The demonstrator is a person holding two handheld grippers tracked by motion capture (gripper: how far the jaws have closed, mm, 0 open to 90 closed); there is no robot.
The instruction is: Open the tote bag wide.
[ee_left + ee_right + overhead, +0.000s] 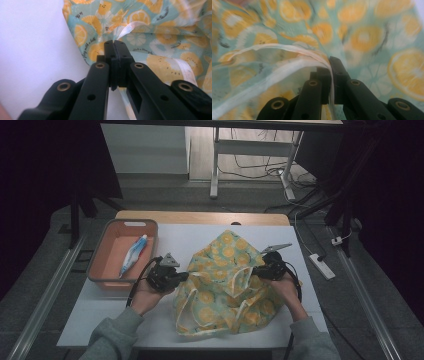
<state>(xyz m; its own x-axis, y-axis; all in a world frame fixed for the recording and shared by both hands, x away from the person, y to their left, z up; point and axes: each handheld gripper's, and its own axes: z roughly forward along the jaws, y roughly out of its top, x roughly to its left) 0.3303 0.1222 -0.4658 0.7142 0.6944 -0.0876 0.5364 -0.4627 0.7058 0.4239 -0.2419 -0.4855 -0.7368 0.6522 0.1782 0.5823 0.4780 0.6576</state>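
A teal fabric tote bag (225, 285) printed with yellow lemon slices lies crumpled on the white table (100, 312). My left gripper (185, 276) is shut on the bag's left edge; in the left gripper view its jaws (115, 45) pinch the cloth (155, 32) at the rim. My right gripper (256, 270) is shut on the bag's right side. In the right gripper view its jaws (331, 63) clamp a pale strap (274, 50) of the bag. A person's hands hold both grippers from the near side.
An orange tray (102, 252) stands at the table's left, holding a toothpaste tube (134, 254). A power strip (322, 266) and cables lie on the floor to the right. Desk legs (215, 165) stand beyond the table's far edge.
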